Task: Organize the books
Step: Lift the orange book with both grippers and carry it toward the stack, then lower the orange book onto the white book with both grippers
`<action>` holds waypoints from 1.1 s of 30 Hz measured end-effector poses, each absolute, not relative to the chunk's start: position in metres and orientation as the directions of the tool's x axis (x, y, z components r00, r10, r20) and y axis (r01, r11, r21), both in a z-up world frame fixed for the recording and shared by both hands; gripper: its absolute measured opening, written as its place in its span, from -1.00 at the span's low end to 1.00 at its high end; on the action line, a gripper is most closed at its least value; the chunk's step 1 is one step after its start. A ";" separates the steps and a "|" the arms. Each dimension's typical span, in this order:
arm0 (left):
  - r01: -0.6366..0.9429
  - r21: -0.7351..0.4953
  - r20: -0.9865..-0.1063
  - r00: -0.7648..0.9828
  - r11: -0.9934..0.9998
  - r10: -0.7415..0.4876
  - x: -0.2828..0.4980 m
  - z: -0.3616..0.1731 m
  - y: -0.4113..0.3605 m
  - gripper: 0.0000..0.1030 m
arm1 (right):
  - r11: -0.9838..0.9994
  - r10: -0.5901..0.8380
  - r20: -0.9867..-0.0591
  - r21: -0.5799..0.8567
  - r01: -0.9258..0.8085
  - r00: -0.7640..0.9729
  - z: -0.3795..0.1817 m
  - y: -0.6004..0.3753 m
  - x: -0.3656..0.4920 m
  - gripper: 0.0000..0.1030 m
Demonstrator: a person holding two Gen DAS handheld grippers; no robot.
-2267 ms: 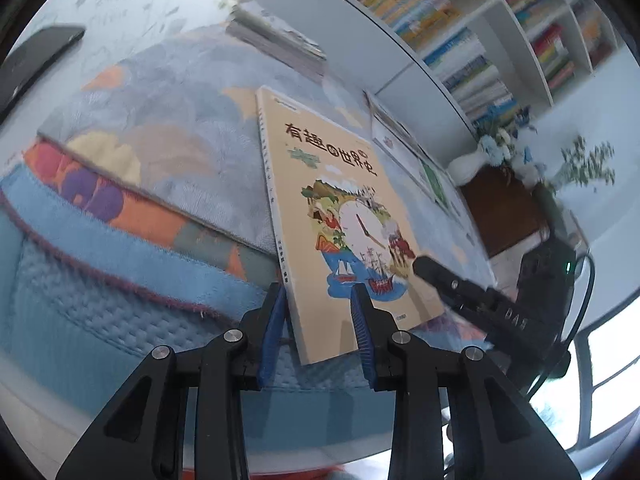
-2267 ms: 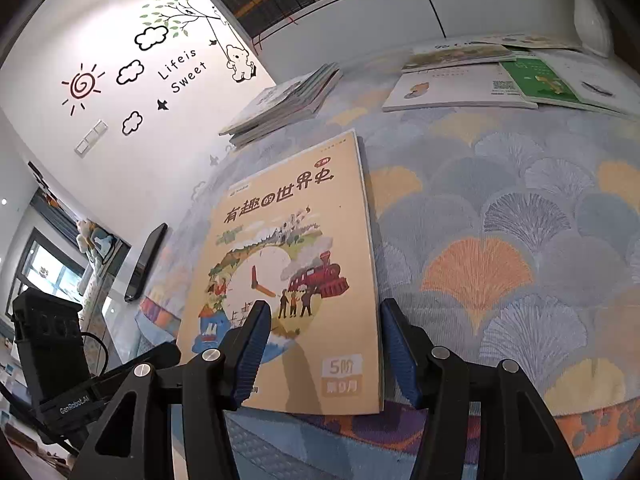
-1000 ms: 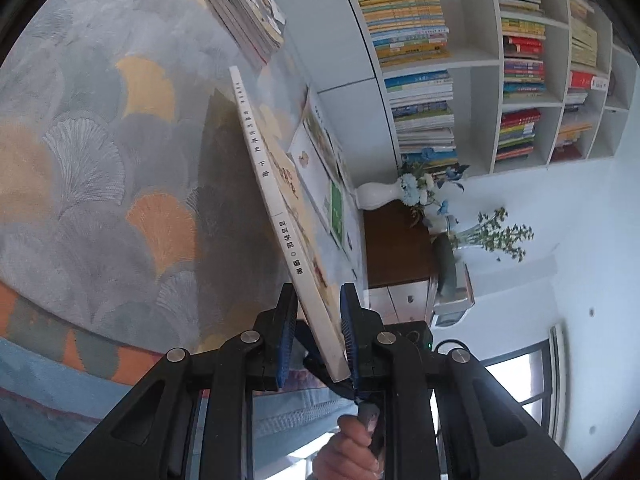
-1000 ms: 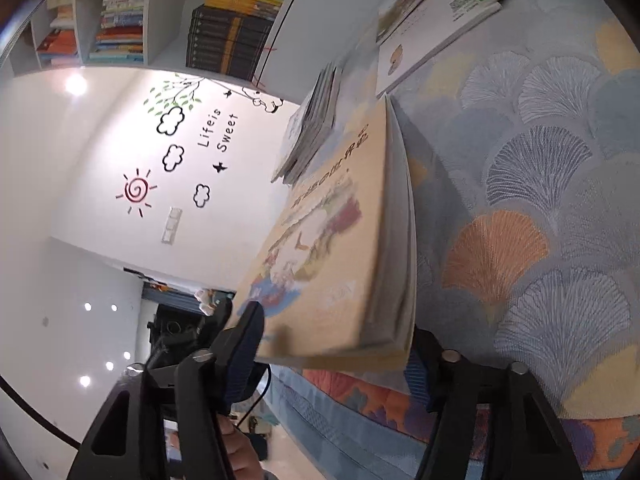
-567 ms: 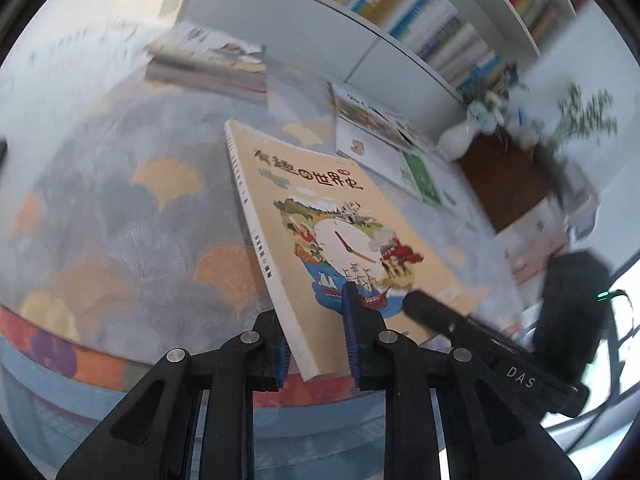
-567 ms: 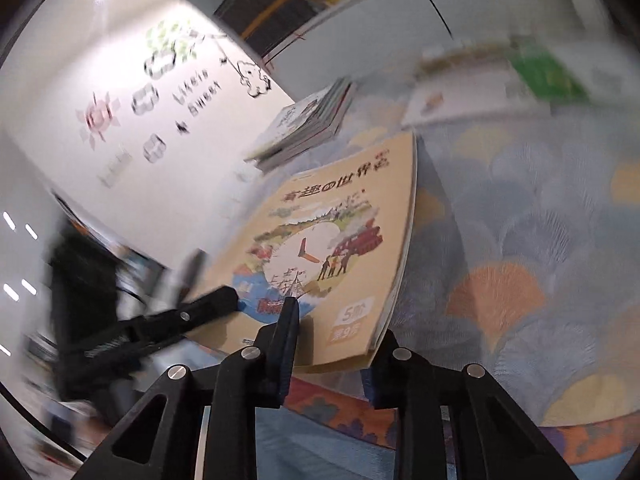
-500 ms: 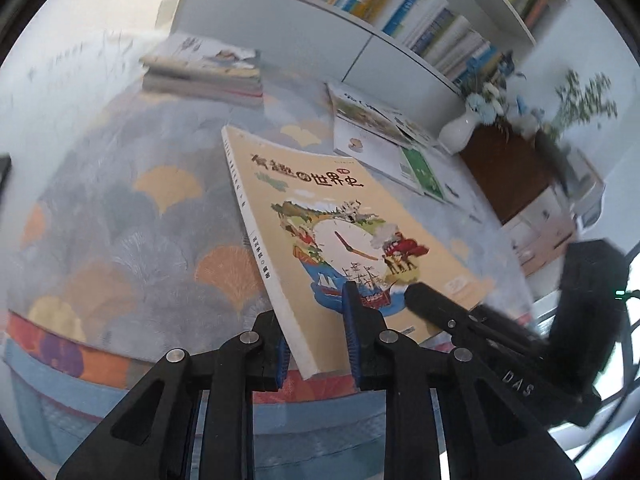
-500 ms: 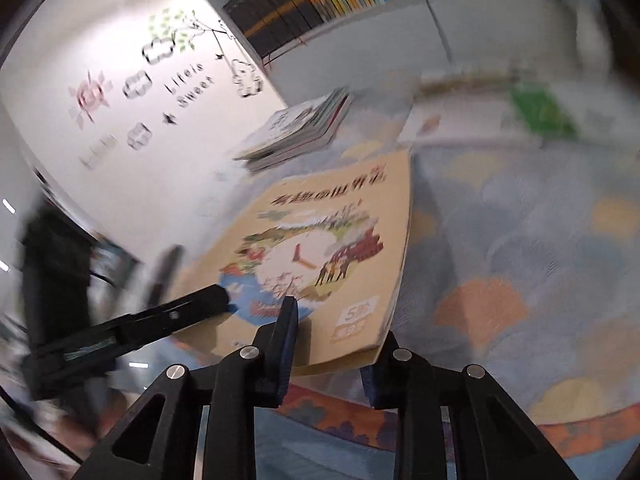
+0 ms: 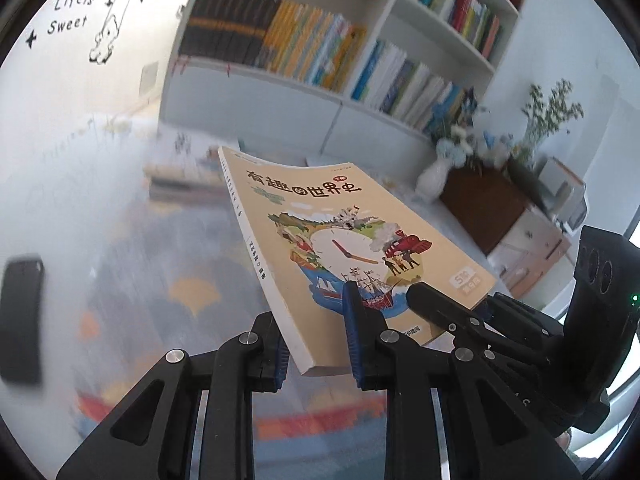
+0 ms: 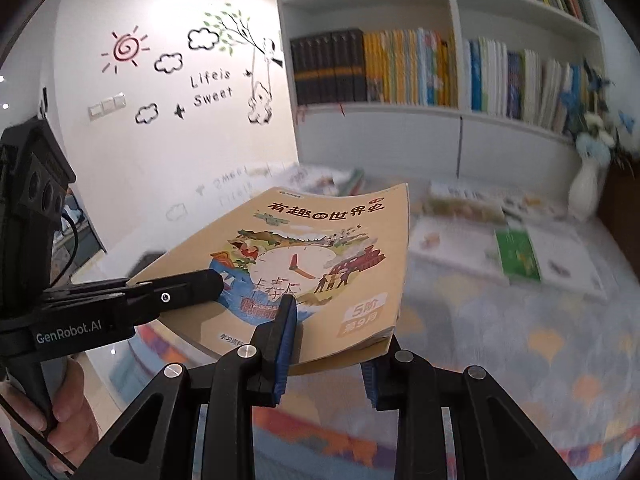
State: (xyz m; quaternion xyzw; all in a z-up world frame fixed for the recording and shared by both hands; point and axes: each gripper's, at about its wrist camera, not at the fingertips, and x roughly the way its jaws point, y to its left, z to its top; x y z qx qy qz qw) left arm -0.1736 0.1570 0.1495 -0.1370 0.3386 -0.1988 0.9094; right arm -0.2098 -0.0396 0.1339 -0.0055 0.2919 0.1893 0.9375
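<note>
A tan picture book (image 9: 340,248) with a clock and a train on its cover hangs in the air above the patterned bedspread (image 10: 520,320), face up and sloping. My left gripper (image 9: 316,336) is shut on its near edge by the spine. My right gripper (image 10: 328,344) is shut on the same near edge by the page side of the book (image 10: 320,256). Each view shows the other gripper too: the right gripper (image 9: 448,312) beside my left one, the left gripper (image 10: 192,284) reaching in over the cover. A hand (image 10: 68,412) holds the left one.
A stack of books (image 9: 184,180) lies at the back of the bedspread, and loose thin books (image 10: 500,248) lie at the right. Behind stands a white bookshelf (image 9: 320,48) full of books. A white vase (image 10: 584,188) sits on a brown cabinet (image 9: 488,200). A black phone (image 9: 20,312) lies left.
The book has been lifted off the bedspread and rolled from standing on its edge to face up. The right gripper's jaws have closed on it, and both grippers have risen.
</note>
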 end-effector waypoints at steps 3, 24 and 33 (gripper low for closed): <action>0.253 -0.394 -0.550 0.705 0.883 -0.448 -0.132 0.166 0.179 -0.59 | 0.922 0.368 -0.530 0.104 -0.372 0.764 0.153 -0.021 -0.170 -0.47; -0.016 -0.451 -0.676 0.659 0.892 -0.330 0.112 0.059 0.266 -0.48 | 0.906 0.417 -0.656 0.249 -0.341 0.629 0.070 0.072 0.109 -0.41; -0.162 -0.412 -0.712 0.671 0.897 -0.206 0.083 0.088 0.287 -0.46 | 0.870 0.491 -0.720 0.374 -0.322 0.490 0.067 0.060 0.118 -0.17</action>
